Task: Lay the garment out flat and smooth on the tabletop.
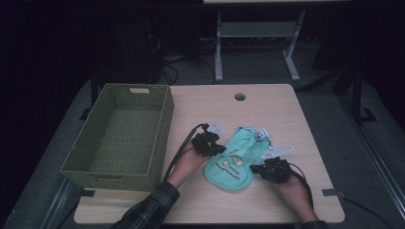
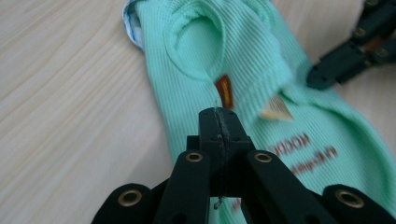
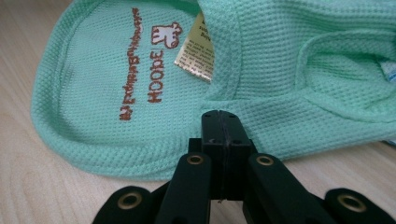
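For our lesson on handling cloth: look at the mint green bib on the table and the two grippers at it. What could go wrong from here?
1. The left gripper is shut on a thin pinch of the bib; the fabric may slip free if lifted.
2. The right gripper is shut at the bib's edge; whether it holds cloth cannot be told, so a lift might be one-sided.
3. The basket has a tall wall; a hanging bib could catch on it.

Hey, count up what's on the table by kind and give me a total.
Green wicker basket: 1
Mint-green bib: 1
Black grippers, left gripper and right gripper: 2
Total: 4
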The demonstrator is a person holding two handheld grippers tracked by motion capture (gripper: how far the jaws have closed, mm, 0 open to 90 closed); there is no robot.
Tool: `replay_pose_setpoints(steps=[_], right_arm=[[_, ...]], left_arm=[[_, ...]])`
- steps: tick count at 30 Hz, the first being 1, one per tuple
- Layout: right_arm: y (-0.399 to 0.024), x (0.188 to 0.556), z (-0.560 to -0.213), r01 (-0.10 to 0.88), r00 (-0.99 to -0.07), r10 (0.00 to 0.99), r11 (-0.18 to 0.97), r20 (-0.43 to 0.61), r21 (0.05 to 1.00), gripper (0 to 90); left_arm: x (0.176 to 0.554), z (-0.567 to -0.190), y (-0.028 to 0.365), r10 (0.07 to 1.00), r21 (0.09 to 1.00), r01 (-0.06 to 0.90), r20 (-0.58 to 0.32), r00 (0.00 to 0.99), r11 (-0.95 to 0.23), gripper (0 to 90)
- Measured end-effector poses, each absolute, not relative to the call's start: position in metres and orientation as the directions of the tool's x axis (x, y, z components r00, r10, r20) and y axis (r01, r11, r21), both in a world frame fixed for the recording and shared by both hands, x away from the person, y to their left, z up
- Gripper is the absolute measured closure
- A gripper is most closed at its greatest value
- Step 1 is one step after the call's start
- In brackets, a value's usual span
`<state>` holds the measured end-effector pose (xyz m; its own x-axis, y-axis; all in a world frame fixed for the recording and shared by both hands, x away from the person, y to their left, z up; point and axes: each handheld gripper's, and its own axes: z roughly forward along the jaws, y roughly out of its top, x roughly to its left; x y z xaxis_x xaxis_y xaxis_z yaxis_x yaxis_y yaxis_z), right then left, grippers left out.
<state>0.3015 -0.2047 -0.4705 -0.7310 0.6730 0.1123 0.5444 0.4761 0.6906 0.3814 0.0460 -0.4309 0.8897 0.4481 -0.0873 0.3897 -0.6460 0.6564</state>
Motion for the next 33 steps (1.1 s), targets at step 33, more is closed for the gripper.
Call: replay_pose_setpoints(steps=[33], right_arm=[[-0.22, 0.3, -0.467, 0.559, -0.71, 0.699, 0.491, 0.081, 0.668, 89.9]], left_arm=[[0.399, -0.457, 0.055, 0.528, 0.587, 0.425, 0.005, 0.849, -0.689, 89.7]])
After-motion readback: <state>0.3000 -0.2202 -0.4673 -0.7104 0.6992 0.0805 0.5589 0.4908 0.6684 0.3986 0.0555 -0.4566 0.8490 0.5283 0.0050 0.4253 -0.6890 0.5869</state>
